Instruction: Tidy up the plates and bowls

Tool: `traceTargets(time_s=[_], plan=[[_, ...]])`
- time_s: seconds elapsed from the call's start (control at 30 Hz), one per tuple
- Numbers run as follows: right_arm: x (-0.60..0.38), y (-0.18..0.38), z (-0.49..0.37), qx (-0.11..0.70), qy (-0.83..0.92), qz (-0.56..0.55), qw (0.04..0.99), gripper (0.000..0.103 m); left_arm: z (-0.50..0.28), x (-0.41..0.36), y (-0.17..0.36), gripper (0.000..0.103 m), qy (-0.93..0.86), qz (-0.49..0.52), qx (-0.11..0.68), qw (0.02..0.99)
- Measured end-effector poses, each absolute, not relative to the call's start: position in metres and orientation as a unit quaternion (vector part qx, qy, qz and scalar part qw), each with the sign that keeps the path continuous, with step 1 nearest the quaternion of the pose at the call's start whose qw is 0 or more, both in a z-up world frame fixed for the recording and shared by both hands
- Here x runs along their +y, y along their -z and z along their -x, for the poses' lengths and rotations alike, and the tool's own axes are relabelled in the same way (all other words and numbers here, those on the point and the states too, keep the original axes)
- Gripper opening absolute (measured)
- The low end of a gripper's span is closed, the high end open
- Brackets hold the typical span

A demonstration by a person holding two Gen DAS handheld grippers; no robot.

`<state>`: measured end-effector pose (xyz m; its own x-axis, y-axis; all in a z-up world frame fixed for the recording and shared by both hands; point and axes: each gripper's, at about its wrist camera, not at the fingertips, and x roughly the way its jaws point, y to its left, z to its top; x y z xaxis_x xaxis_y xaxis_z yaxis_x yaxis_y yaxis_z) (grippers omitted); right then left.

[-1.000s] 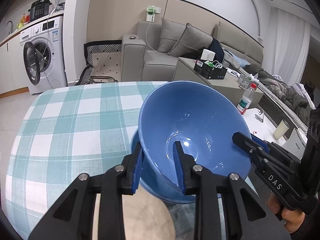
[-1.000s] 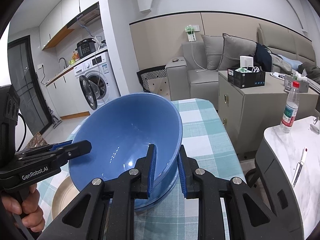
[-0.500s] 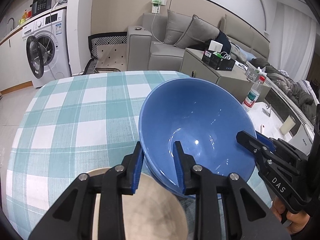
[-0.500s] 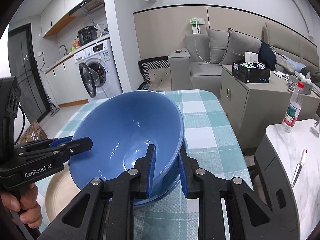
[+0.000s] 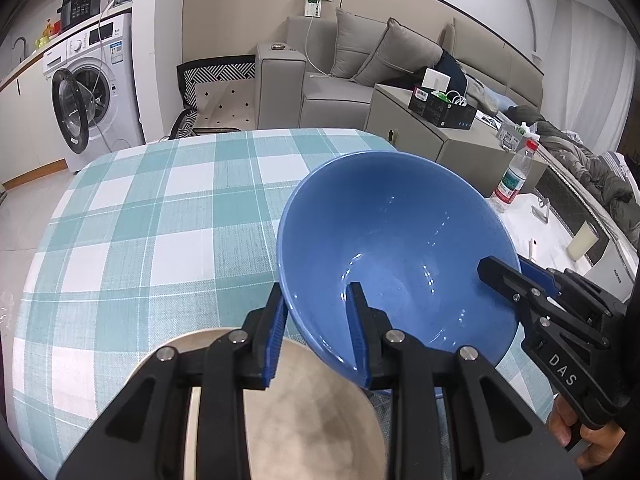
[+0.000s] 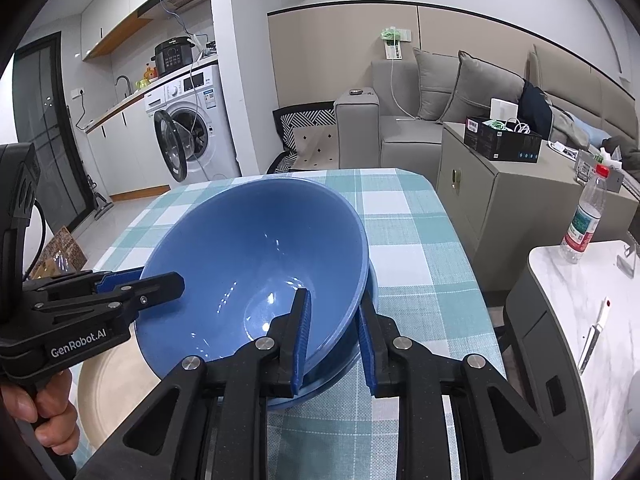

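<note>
**Blue bowl lowered into its twin**

Now that both hands have sunk since a second ago, the blue bowl (image 6: 256,264) nests in a second blue bowl (image 6: 362,344) on the checked tablecloth (image 5: 160,216), just beside a beige plate (image 5: 312,412). The left gripper (image 5: 316,332) and right gripper (image 6: 332,328) each clamp its rim, one pad inside, one outside. Stacking looks nearly done; release seems next. Readable: "GenRobot.AI" and "DAS" on the grippers.
</note>
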<state>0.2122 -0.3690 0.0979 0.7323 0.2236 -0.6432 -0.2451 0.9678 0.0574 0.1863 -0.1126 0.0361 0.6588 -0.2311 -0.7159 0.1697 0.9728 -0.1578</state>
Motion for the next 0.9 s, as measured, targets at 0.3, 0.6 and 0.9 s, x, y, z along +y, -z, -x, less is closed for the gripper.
traceTargets(time_s=[0.3,0.6,0.9], plan=[[-0.3679,-0.0952,-0.2139,0.344,-0.116,0.03,0.931,0.023,-0.1886,-0.1152,-0.0339,0.028,0.108,0.03,0.4,0.91],[-0.3658,-0.0942,-0.2128,0.343,-0.112,0.032,0.932,0.024,-0.1899,-0.1139,-0.0314,0.033,0.111,0.034,0.406,0.906],[-0.3673,-0.0951,-0.2121,0.343,-0.115,0.031,0.932,0.031,-0.1886,-0.1182,-0.0302,0.041,0.116,0.026,0.41,0.904]])
